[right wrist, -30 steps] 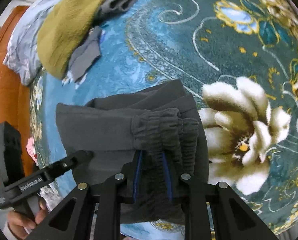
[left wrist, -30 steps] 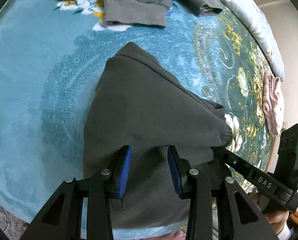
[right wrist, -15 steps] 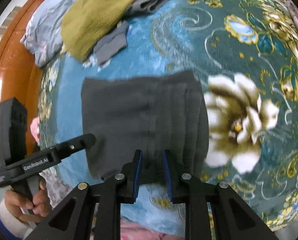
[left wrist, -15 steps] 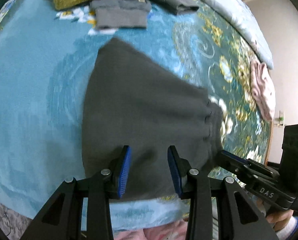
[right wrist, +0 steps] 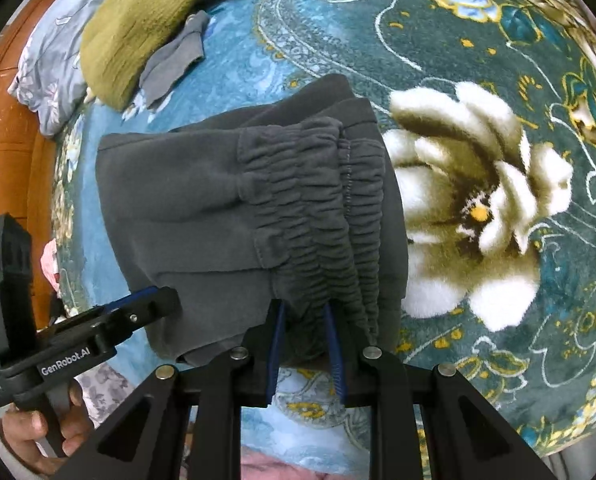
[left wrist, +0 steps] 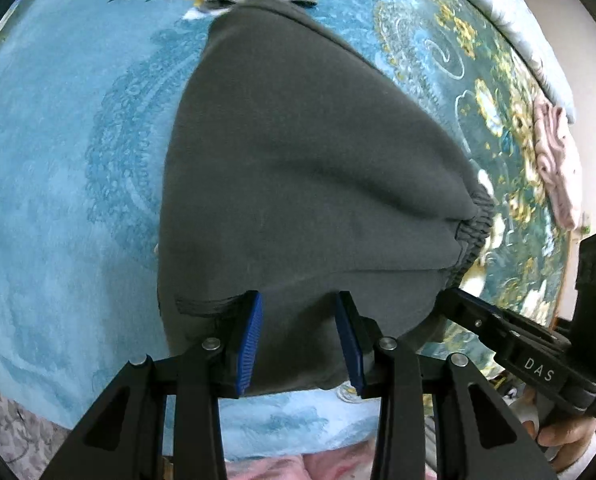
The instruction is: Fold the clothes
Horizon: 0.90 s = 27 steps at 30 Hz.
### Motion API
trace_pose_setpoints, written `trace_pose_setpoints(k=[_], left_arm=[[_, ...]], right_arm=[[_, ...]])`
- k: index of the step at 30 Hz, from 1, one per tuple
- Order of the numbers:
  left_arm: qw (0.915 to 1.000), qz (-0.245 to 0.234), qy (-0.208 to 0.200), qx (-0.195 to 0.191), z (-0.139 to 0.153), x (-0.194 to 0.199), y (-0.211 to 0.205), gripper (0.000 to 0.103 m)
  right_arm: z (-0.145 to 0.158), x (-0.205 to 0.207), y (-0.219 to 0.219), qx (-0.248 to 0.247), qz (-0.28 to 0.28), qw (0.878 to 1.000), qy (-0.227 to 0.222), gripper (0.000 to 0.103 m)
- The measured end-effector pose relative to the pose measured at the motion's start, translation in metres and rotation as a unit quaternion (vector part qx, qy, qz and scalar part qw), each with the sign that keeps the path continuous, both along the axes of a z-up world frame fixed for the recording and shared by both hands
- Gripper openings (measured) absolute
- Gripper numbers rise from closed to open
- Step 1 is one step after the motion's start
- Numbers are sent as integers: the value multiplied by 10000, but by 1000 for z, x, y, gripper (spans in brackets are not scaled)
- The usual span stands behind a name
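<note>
Your bed [left wrist: 57,152] carries a floral teal blanket [right wrist: 478,80]; olive cloth [right wrist: 137,28] and pink garment [left wrist: 554,168] lie aside; your right tool [right wrist: 304,340] grips the grey trousers [left wrist: 298,168]; your left tool [left wrist: 300,340] stands wide.

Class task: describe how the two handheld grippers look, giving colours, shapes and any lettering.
Both are black, with angular arms, silver bolts and ribbed blue pads. The left gripper reads "GenRobot.AI" on its side; the right gripper reads "DAS". A bare hand holds the left one.

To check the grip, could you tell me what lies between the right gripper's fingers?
The dark grey trousers' gathered waistband, pinched in the right gripper, in the right wrist view.
</note>
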<state>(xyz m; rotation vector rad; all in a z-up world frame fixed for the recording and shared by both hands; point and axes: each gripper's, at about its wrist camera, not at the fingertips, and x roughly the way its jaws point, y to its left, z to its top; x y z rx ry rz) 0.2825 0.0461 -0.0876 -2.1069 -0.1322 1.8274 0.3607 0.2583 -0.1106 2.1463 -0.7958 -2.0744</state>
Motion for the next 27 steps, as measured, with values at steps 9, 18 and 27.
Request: trace_pose_setpoints(k=[9, 18, 27], left_arm=[[9984, 462, 311, 121, 16, -12, -49, 40], [9963, 711, -128, 459, -16, -38, -63, 78], [9971, 550, -372, 385, -39, -56, -51, 79]], right_arm=[[23, 7, 37, -173, -731, 9965, 356, 74], [-15, -7, 45, -427, -779, 9960, 108, 98], [-33, -26, 46, -1070, -609, 9922, 181, 101]])
